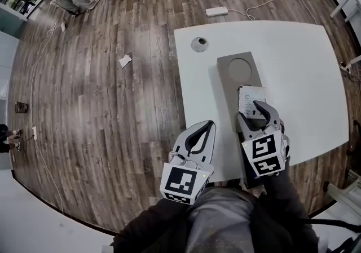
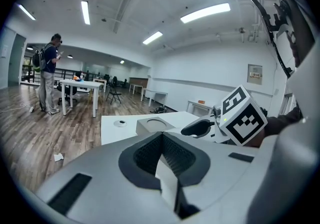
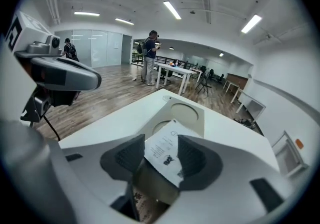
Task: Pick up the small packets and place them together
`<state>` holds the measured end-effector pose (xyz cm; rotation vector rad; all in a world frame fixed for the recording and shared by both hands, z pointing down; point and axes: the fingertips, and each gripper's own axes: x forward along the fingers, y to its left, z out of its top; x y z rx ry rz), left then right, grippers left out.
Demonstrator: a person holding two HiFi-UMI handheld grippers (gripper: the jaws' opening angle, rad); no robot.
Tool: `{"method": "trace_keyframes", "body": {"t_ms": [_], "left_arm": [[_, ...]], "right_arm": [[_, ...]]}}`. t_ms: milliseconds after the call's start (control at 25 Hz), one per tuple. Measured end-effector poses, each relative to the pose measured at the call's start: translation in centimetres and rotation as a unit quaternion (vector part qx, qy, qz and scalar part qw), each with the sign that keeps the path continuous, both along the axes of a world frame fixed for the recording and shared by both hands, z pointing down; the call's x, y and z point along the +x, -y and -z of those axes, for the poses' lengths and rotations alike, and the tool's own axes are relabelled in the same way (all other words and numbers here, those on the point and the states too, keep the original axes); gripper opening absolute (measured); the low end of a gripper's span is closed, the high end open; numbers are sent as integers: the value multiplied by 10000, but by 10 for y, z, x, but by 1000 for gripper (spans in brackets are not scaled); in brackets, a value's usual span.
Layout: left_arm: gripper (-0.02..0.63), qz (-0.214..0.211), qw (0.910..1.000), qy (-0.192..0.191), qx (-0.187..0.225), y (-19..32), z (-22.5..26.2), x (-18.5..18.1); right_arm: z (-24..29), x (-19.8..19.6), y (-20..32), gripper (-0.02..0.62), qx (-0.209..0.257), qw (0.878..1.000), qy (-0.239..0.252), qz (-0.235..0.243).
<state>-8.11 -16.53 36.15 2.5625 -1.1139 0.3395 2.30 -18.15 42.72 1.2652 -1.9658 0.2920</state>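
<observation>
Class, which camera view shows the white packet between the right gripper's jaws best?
Right gripper view: the white packet lies close up between the jaws, print visible. Head view shows it small, on the grey tray. Left gripper view doesn't show it.

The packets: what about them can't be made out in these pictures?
- White packet: its print is too small and blurred, right gripper view.
- White piece in the left gripper: mostly hidden between its jaws, left gripper view.
- Brownish item between the right gripper's jaws: partly covered by the packet and gripper body, right gripper view.
</observation>
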Motion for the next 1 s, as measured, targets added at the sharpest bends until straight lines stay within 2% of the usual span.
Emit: {"method": "trace_keyframes", "body": {"t_ms": [80,280,440,680,880,1000], "left_arm": [[3,-1,10000,-7,21,-5,3,1],[3,19,9999,34,116,-30,10,6],[3,37,9998,-96,186,-56,20,21],[3,151,9995,-138,219,-107,28,37],[3,90,9997,-132,200,-151,28,60],[3,-28,9998,-146,137,-170,25,71]], "right_arm": [[4,-3,-4,207,71,9999,90,46],[32,2,-23,209,546,9977,394,-35],[45,24,-55,209,695,9966,419,-137],[34,61,-145,209,511,9974,378,-342],[10,58,-217,209,104,9990,437,-69],[3,51,-235,209,-47,9990,441,98]]}}
